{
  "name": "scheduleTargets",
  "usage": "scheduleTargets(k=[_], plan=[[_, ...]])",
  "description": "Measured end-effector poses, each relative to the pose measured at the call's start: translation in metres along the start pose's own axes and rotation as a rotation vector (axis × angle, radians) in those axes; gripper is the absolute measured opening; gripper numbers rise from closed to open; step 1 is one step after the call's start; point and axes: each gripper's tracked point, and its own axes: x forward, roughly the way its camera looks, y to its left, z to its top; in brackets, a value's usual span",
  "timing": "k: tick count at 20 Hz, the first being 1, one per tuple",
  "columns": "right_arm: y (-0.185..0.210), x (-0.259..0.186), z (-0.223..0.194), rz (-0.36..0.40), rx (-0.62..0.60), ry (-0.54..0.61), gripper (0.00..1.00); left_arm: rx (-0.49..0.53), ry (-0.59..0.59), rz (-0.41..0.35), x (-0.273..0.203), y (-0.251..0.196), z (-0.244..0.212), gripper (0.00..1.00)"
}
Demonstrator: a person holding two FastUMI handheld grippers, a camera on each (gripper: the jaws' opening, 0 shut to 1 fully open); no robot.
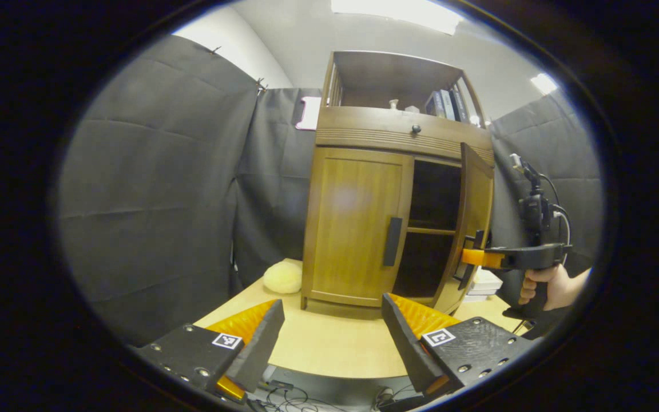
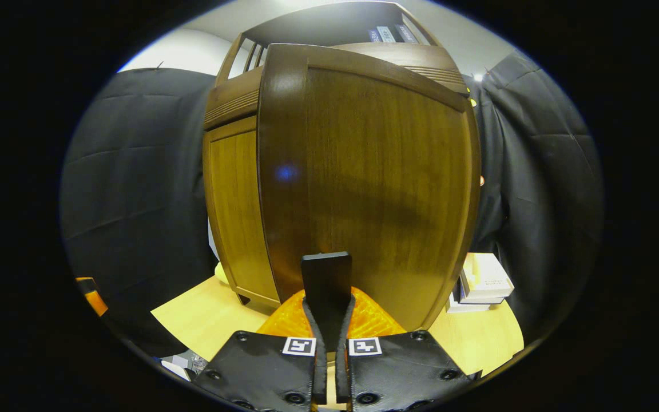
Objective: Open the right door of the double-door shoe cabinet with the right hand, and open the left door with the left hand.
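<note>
The wooden shoe cabinet stands on a light table. Its left door is closed, with a dark vertical handle near the middle seam. The right door is swung outward, baring dark shelves inside. In the left gripper view a hand holds my right gripper at that door's handle. In the right gripper view the right door looms close and my right gripper is shut on its dark handle. My left gripper is open, low in front of the cabinet, holding nothing.
A pale yellow soft ball lies at the cabinet's left foot. White boxes are stacked right of it. A drawer with a knob and a shelf of books sit above the doors. Black cloth walls surround the table.
</note>
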Motion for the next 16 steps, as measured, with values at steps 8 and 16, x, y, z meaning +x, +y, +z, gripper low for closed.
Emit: scheduleTargets(k=[8,16], plan=[[-0.047,-0.058,-0.009,-0.071,0.020,-0.011,0.03,-0.005,-0.001,-0.095,0.021,-0.028,0.002,1.00],[-0.083,-0.088,-0.019,-0.108,-0.016,-0.013,0.03,0.036,0.007,-0.182,0.016,-0.034,0.000,1.00]])
